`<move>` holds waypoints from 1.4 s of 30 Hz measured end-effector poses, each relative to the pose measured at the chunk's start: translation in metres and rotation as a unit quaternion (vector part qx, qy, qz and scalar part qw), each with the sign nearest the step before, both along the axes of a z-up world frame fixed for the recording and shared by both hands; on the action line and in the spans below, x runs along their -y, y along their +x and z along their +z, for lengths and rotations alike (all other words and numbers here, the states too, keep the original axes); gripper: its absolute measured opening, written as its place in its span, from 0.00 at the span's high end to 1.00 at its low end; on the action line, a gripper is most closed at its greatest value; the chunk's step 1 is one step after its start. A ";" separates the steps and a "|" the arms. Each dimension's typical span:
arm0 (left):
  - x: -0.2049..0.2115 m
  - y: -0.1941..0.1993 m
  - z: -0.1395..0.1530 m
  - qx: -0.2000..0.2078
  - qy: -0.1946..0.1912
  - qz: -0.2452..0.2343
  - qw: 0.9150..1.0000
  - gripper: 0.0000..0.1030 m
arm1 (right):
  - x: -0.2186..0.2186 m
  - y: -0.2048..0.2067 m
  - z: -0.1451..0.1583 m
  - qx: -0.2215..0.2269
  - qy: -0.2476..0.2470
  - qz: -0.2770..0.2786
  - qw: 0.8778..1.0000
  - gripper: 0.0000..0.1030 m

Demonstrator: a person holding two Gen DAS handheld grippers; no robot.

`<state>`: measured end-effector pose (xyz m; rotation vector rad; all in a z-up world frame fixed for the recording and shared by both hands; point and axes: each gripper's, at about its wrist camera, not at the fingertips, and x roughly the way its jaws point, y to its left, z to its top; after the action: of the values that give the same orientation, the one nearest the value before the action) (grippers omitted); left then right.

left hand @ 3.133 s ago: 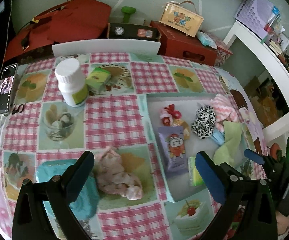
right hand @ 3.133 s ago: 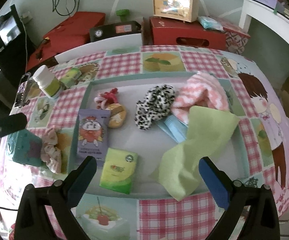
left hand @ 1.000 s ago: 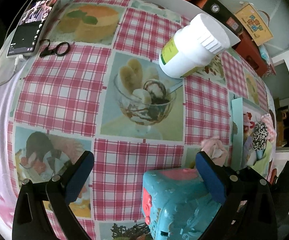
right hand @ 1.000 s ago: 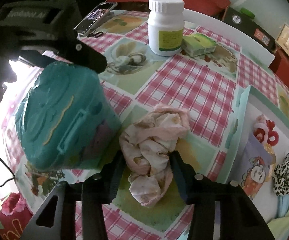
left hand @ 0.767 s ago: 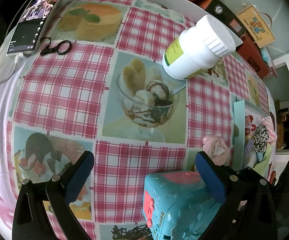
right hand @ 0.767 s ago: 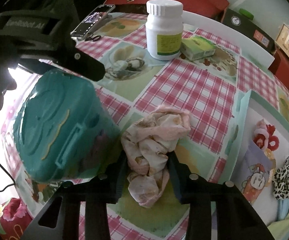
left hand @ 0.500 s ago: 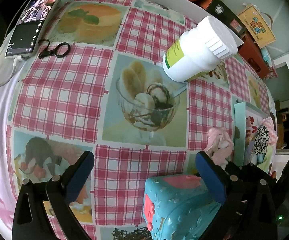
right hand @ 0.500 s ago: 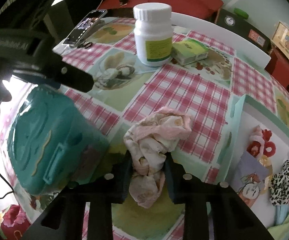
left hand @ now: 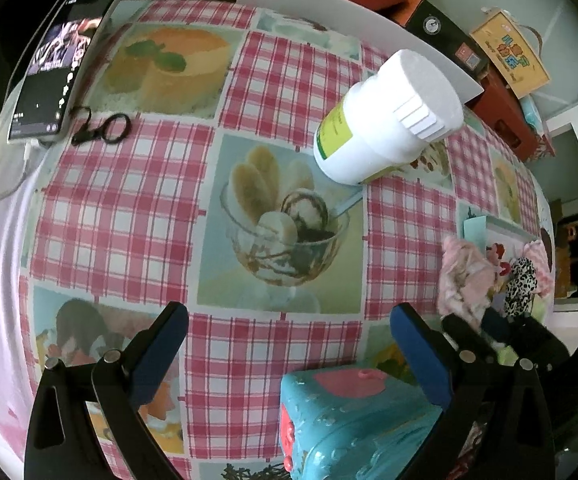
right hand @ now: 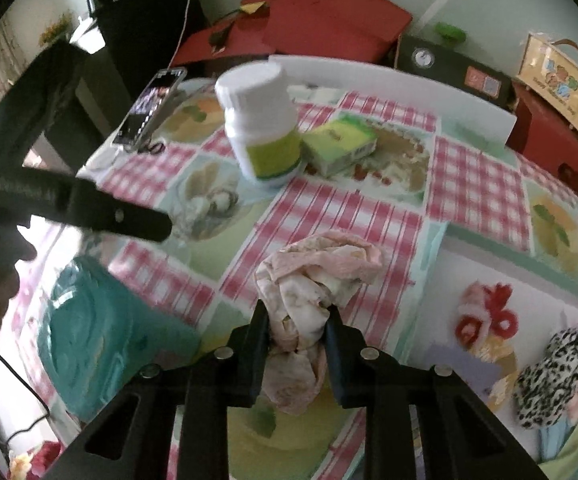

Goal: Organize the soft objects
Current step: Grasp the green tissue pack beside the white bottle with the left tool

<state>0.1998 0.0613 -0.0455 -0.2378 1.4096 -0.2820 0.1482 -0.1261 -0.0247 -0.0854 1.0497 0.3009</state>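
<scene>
Showing only rightward: green box (right hand: 339,142)

A table covered by a pink checked cloth with dessert pictures (left hand: 121,216). Ahead of the left gripper stands a white bottle (left hand: 385,120); a green box (right hand: 339,142) lies just beside it. Far ahead to its left lie a phone (left hand: 63,64) and small black scissors (left hand: 103,130). Close beneath its right finger sits a teal case (left hand: 353,420). Further right, a pale tray (right hand: 445,276) holds soft items
</scene>
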 end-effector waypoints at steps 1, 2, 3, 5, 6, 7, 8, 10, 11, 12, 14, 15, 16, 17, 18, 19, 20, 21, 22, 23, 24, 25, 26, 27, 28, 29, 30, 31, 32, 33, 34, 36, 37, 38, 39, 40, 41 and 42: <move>0.001 0.003 0.002 0.002 0.001 -0.001 1.000 0.02 | 0.002 0.002 0.004 0.005 0.002 -0.003 1.000 0.73; 0.002 0.005 0.005 0.003 0.002 -0.001 1.000 0.02 | 0.003 0.002 0.007 0.010 0.003 -0.005 1.000 0.73; 0.003 0.007 0.009 0.006 0.004 -0.002 1.000 0.02 | 0.005 0.003 0.011 0.015 0.003 -0.008 1.000 0.73; 0.004 0.012 0.016 0.011 0.006 -0.006 1.000 0.02 | 0.011 0.007 0.021 0.026 0.004 -0.018 0.999 0.73; 0.005 0.016 0.022 0.015 0.007 -0.008 1.000 0.02 | 0.015 0.008 0.026 0.031 0.005 -0.024 0.999 0.73; 0.007 0.019 0.026 0.018 0.008 -0.009 1.000 0.02 | 0.019 0.010 0.029 0.035 0.005 -0.030 0.999 0.73; 0.007 0.022 0.030 0.021 0.009 -0.011 1.000 0.02 | 0.024 0.012 0.034 0.041 0.007 -0.036 0.998 0.73; 0.009 0.032 0.042 0.028 0.011 -0.017 0.999 0.02 | 0.033 0.016 0.041 0.050 0.009 -0.045 0.998 0.73; 0.009 0.035 0.047 0.031 0.013 -0.020 0.999 0.02 | 0.038 0.018 0.045 0.054 0.009 -0.051 0.997 0.73; 0.011 0.040 0.054 0.035 0.015 -0.025 0.999 0.02 | 0.040 0.020 0.047 0.056 0.008 -0.055 0.997 0.73; 0.012 0.045 0.066 0.042 0.017 -0.033 0.998 0.02 | 0.048 0.023 0.051 0.060 0.007 -0.065 0.996 0.73; 0.014 0.052 0.075 0.046 0.015 -0.037 0.998 0.02 | 0.052 0.026 0.053 0.061 0.008 -0.070 0.996 0.73; 0.015 0.055 0.079 0.048 0.013 -0.041 0.998 0.02 | 0.057 0.030 0.055 0.061 0.010 -0.076 0.995 0.73; 0.015 0.057 0.081 0.050 0.012 -0.044 0.998 0.02 | 0.060 0.031 0.056 0.061 0.010 -0.079 0.995 0.73; 0.019 0.064 0.089 0.052 0.012 -0.050 0.997 0.02 | 0.062 0.033 0.057 0.062 0.010 -0.081 0.995 0.73; 0.021 0.067 0.092 0.054 0.014 -0.055 0.997 0.02 | 0.065 0.036 0.059 0.064 0.008 -0.082 0.995 0.73; 0.025 0.067 0.097 0.054 0.018 -0.060 0.997 0.02 | 0.066 0.038 0.059 0.064 0.008 -0.083 0.995 0.73; 0.032 0.075 0.102 0.054 0.025 -0.067 0.996 0.02 | 0.068 0.040 0.060 0.063 0.008 -0.083 0.994 0.73; 0.035 0.077 0.104 0.054 0.030 -0.072 0.995 0.02 | 0.071 0.042 0.060 0.062 0.010 -0.084 0.994 0.73; 0.040 0.081 0.106 0.053 0.034 -0.076 0.995 0.02 | 0.072 0.044 0.060 0.060 0.012 -0.085 0.994 0.73; 0.049 0.088 0.108 0.049 0.039 -0.084 0.995 0.02 | 0.075 0.045 0.060 0.059 0.013 -0.087 0.994 0.73; 0.053 0.091 0.108 0.047 0.040 -0.087 0.994 0.02 | 0.078 0.046 0.060 0.058 0.014 -0.089 0.994 0.73; 0.061 0.095 0.108 0.043 0.043 -0.092 0.994 0.02 | 0.080 0.047 0.060 0.057 0.012 -0.091 0.994 0.73; 0.070 0.099 0.108 0.039 0.045 -0.097 0.993 0.02 | 0.083 0.047 0.061 0.057 0.013 -0.093 0.994 0.73; 0.078 0.103 0.106 0.036 0.049 -0.103 0.993 0.02 | 0.086 0.046 0.062 0.058 0.016 -0.097 0.993 0.73; 0.086 0.105 0.104 0.033 0.055 -0.109 0.992 0.02 | 0.089 0.045 0.062 0.059 0.019 -0.099 0.993 0.73; 0.097 0.108 0.101 0.028 0.062 -0.118 0.991 0.02 | 0.092 0.044 0.062 0.059 0.023 -0.101 0.993 0.73; 0.106 0.110 0.097 0.023 0.070 -0.127 0.989 0.02 | 0.095 0.044 0.061 0.058 0.025 -0.103 0.993 0.73; 0.114 0.112 0.092 0.016 0.078 -0.135 0.988 0.02 | 0.098 0.044 0.060 0.058 0.027 -0.106 0.992 0.73; 0.123 0.115 0.086 0.009 0.089 -0.141 0.986 0.02 | 0.100 0.043 0.060 0.057 0.029 -0.108 0.992 0.73; 0.131 0.118 0.080 0.002 0.101 -0.146 0.984 0.02 | 0.105 0.043 0.059 0.057 0.031 -0.113 0.992 0.73; 0.144 0.124 0.068 -0.008 0.124 -0.155 0.980 0.02 | 0.112 0.042 0.058 0.054 0.036 -0.120 0.991 0.73; 0.148 0.127 0.063 -0.009 0.137 -0.156 0.978 0.02 | 0.116 0.042 0.057 0.052 0.040 -0.124 0.990 0.73; 0.151 0.129 0.059 -0.014 0.143 -0.157 0.977 0.03 | 0.120 0.042 0.056 0.050 0.042 -0.127 0.990 0.73; 0.154 0.132 0.054 -0.021 0.147 -0.156 0.976 0.03 | 0.123 0.043 0.055 0.049 0.044 -0.130 0.989 0.73; 0.158 0.135 0.051 -0.025 0.152 -0.155 0.976 0.04 | 0.127 0.043 0.054 0.047 0.045 -0.134 0.989 0.73; 0.161 0.137 0.048 -0.026 0.159 -0.157 0.974 0.06 | 0.132 0.043 0.053 0.045 0.046 -0.141 0.988 0.73; 0.166 0.140 0.045 -0.024 0.168 -0.161 0.972 0.06 | 0.135 0.043 0.052 0.044 0.047 -0.146 0.987 0.73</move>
<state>0.3397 -0.1045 -0.0002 0.2676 1.5180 -0.3000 0.1917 -0.2614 0.0275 0.1386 0.9440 0.0793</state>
